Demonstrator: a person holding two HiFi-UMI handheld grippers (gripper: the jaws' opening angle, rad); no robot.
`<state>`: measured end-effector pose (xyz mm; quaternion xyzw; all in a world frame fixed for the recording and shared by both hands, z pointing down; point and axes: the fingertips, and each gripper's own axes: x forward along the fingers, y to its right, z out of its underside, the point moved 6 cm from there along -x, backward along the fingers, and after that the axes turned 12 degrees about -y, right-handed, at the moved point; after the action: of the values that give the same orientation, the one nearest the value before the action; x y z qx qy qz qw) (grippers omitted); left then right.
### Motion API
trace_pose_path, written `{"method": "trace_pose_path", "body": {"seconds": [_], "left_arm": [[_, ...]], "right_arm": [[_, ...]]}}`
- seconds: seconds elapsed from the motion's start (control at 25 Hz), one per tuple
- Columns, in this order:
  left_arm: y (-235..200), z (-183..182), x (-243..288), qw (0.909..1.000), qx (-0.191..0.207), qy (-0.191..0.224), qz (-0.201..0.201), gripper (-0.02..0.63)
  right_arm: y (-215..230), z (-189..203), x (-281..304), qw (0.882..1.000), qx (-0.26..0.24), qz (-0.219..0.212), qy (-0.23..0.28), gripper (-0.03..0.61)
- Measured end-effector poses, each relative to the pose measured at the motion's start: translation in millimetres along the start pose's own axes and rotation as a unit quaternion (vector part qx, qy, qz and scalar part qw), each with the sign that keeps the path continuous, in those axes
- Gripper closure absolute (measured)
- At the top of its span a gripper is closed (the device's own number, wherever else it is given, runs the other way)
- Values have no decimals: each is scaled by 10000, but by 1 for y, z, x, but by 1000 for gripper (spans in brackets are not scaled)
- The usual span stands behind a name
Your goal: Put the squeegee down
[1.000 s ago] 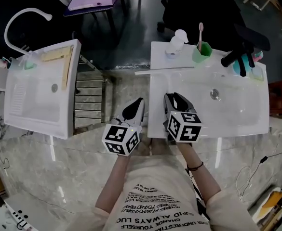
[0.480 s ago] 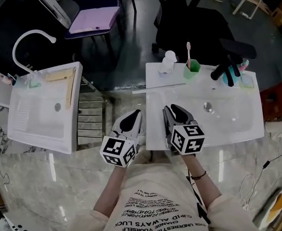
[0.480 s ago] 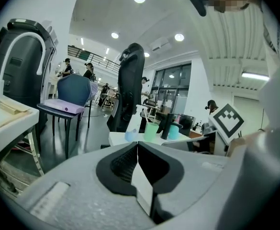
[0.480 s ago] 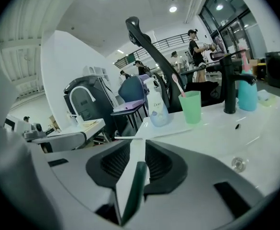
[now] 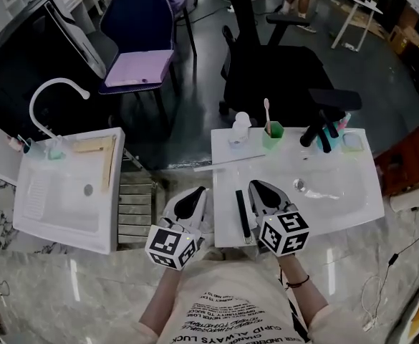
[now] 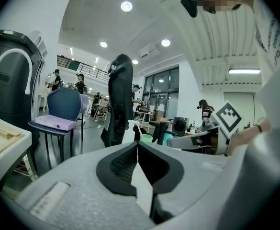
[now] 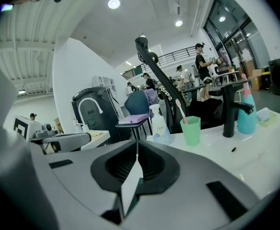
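Squeegee [image 5: 242, 216] flat on counter [image 5: 223, 149] beside right gripper [image 5: 261, 188]; jaws closing, empty; left gripper [image 5: 193, 198] jaws together.

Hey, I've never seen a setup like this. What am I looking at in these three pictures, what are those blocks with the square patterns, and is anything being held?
A person stands at a white sink with a hand-held clamp tool, a gripper, in each hand. The patterned cubes are part of those tools. The top-down picture comes from a camera on the person's head. The other two come from cameras riding on each gripper, looking along its jaws. The left gripper is shut and empty. The right gripper has its jaws closing with nothing between them. A black squeegee lies on the sink's left edge, held by neither. At the back stand a soap bottle, a green cup with a toothbrush, and a black tap. A second sink sits further left.
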<state>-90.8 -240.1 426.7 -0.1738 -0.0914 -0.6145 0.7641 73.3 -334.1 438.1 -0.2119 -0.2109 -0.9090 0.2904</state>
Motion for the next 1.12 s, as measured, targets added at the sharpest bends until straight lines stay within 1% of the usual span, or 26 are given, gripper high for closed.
{"method": "trace_pose_path", "body": {"seconds": [0.24, 0.56, 0.84, 1.12], "left_arm": [[-4, -14, -6, 9997, 182, 170, -18, 591], [-14, -26, -14, 9989, 268, 354, -153, 591], [-23, -32, -19, 9983, 225, 456, -299, 591], [-26, -34, -18, 9975, 217, 532, -406, 591]], "right_arm": [[3, -18, -16, 9991, -119, -25, 415, 572], [15, -32, -30, 9953, 43, -2, 968, 574], [20, -40, -36, 9930, 115, -90, 1169, 574], [26, -45, -37, 9913, 127, -82, 1306, 574]]}}
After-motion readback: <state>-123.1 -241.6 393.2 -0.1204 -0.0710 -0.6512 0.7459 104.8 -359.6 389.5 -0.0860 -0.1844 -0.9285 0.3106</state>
